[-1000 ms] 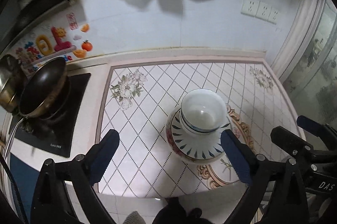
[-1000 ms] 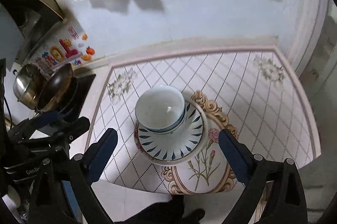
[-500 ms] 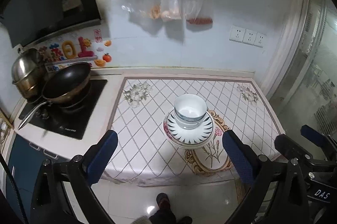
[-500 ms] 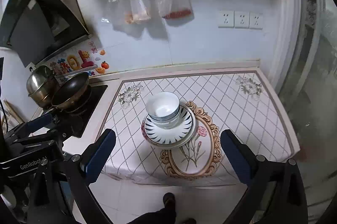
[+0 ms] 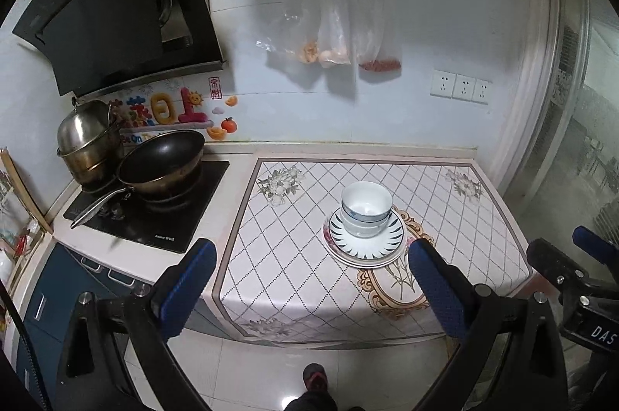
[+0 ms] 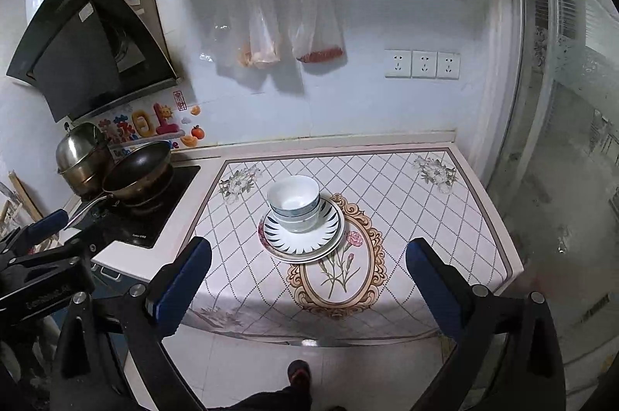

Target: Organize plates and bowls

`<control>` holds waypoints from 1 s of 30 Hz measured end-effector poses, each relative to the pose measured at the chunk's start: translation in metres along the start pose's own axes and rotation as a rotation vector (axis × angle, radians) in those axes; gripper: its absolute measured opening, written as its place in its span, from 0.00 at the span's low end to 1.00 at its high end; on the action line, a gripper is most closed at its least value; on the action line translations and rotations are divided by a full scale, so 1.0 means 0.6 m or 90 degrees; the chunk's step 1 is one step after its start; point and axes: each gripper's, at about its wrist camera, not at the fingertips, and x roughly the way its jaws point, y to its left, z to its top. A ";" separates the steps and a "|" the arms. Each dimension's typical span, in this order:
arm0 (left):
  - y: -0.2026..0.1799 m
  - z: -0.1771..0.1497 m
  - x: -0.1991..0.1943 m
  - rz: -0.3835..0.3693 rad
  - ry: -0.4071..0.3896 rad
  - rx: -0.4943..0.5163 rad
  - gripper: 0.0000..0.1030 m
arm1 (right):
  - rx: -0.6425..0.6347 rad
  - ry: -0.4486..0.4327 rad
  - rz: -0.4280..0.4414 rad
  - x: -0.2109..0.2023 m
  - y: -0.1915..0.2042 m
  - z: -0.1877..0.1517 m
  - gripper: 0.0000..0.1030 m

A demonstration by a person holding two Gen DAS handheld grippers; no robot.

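Observation:
White bowls with blue rims sit nested on a stack of plates, the top one with a dark leaf pattern, on the counter's patterned mat. The same bowls and plates show in the right wrist view. My left gripper is open and empty, held back from the counter and above the floor. My right gripper is open and empty, likewise back from the counter.
A black wok and a steel pot stand on the hob at left, under a range hood. Plastic bags hang on the wall. A glass door is at right. A foot shows on the floor.
Both grippers have pulled back and up from the stacked dishes, so the whole counter and the floor come into view. The bowls and plates have not moved.

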 end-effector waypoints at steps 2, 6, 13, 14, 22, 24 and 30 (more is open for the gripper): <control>0.000 -0.002 -0.003 -0.001 -0.002 -0.001 0.99 | -0.002 0.000 0.000 0.000 -0.001 0.000 1.00; -0.003 -0.003 -0.005 0.001 -0.001 0.001 0.99 | -0.004 0.003 -0.002 -0.004 -0.003 -0.004 1.00; -0.009 -0.004 -0.013 -0.005 -0.003 -0.001 0.99 | -0.010 0.000 -0.009 -0.002 -0.011 0.007 1.00; -0.009 -0.003 -0.015 -0.006 -0.003 -0.002 0.99 | -0.010 -0.001 -0.009 -0.003 -0.012 0.009 1.00; -0.009 -0.003 -0.027 0.002 -0.007 -0.007 0.99 | -0.018 -0.002 -0.004 -0.003 -0.008 0.013 1.00; -0.009 -0.004 -0.031 0.005 -0.010 -0.010 0.99 | -0.020 -0.001 -0.002 -0.005 -0.007 0.012 1.00; -0.008 -0.010 -0.040 0.006 -0.013 -0.013 0.99 | -0.022 -0.011 -0.003 -0.018 -0.006 0.011 1.00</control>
